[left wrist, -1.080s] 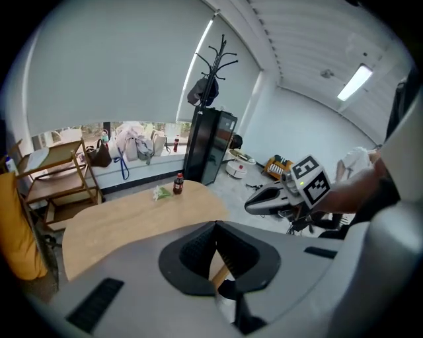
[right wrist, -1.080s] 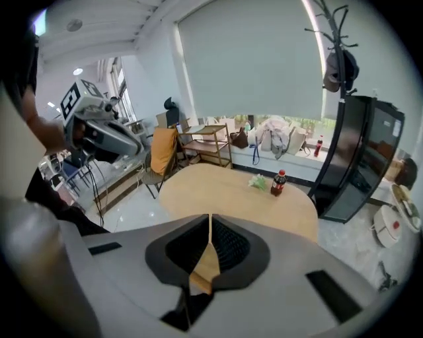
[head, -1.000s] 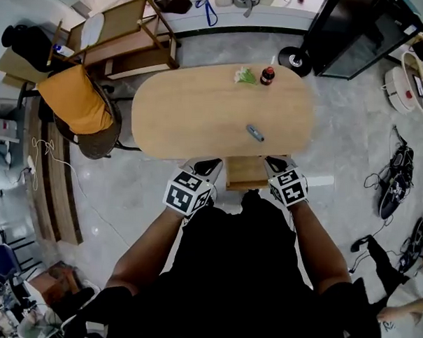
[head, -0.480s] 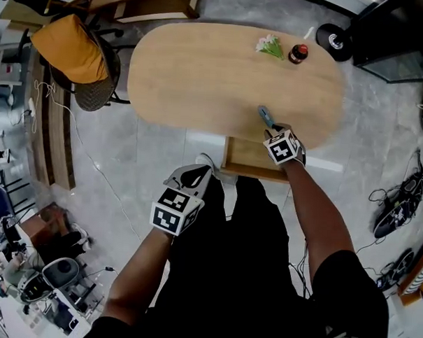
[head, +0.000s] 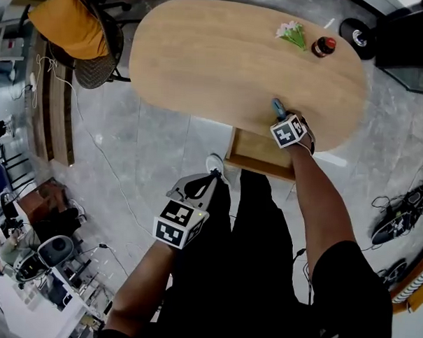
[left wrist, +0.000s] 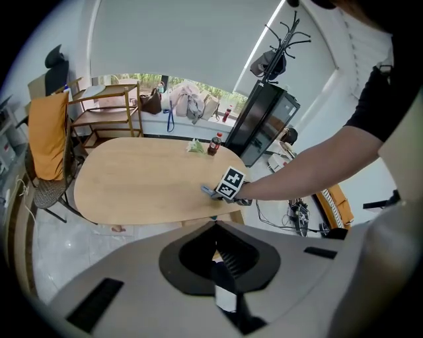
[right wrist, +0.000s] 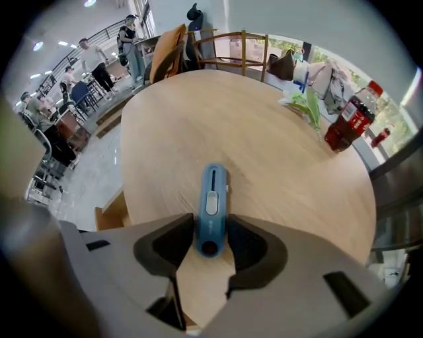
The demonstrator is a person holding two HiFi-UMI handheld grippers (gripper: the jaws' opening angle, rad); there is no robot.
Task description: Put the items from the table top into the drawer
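Right gripper clamped on blue cutter at the near edge of the table.
No writing legible anywhere: the cutter shows none; the dark-liquid bottle has a red cap and red label, its print too small to read; each gripper cube carries only black-and-white square markers. The cutter is a slim, rounded blue body with a pale grey slider in a long slot and a round hole at the butt end. It lies flat on the wood, pointing away, jaws pressed to both its sides near the butt. The open light-wood drawer sits just below that edge. A green sprig with pale flowers lies beside the bottle at the far end. Left gripper hangs off the table by the person's leg, jaws together, nothing between them.
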